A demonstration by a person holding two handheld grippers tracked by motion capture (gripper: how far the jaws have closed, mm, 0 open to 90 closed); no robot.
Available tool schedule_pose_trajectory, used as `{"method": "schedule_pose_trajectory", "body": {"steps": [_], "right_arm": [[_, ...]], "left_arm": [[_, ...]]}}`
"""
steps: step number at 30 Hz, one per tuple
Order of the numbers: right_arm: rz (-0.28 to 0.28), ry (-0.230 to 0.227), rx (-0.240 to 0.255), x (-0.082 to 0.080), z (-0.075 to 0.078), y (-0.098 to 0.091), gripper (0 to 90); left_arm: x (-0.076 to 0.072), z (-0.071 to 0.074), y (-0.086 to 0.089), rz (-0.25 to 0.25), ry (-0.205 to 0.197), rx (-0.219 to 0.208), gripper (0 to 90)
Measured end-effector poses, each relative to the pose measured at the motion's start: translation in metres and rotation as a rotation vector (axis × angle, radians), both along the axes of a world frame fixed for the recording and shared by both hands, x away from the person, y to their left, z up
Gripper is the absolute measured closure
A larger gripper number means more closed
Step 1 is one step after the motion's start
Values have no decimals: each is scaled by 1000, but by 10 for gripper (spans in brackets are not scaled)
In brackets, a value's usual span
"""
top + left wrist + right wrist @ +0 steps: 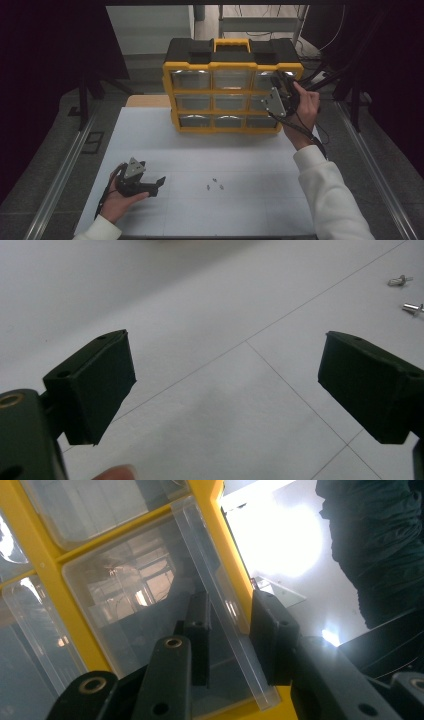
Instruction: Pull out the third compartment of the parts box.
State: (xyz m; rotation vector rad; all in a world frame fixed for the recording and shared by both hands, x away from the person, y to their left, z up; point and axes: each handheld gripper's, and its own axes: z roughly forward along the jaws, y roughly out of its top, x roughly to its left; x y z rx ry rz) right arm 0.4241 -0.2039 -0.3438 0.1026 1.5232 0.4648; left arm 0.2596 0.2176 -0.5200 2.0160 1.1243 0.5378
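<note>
Yellow organiser (232,85) with clear drawers stands at the white table's (250,155) far edge; the right gripper (280,97) is at its right column, small screws (214,183) lie near the spread left gripper (150,185). Left gripper view: jaws apart above bare table. Right gripper view: jaws straddle a clear drawer's (150,595) handle lip (222,625); contents unclear.

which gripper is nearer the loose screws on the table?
Left. The left gripper rests on the table just left of the screws; the right gripper is far back at the organizer's top-right drawer.
</note>
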Motion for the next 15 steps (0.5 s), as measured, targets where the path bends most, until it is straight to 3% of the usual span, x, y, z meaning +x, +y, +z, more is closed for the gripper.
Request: {"method": "schedule_pose_trajectory", "body": {"steps": [15], "right_arm": [[4, -25, -11, -1, -3, 1, 715]], "left_arm": [[0, 0, 0, 0, 1, -2, 85]]}}
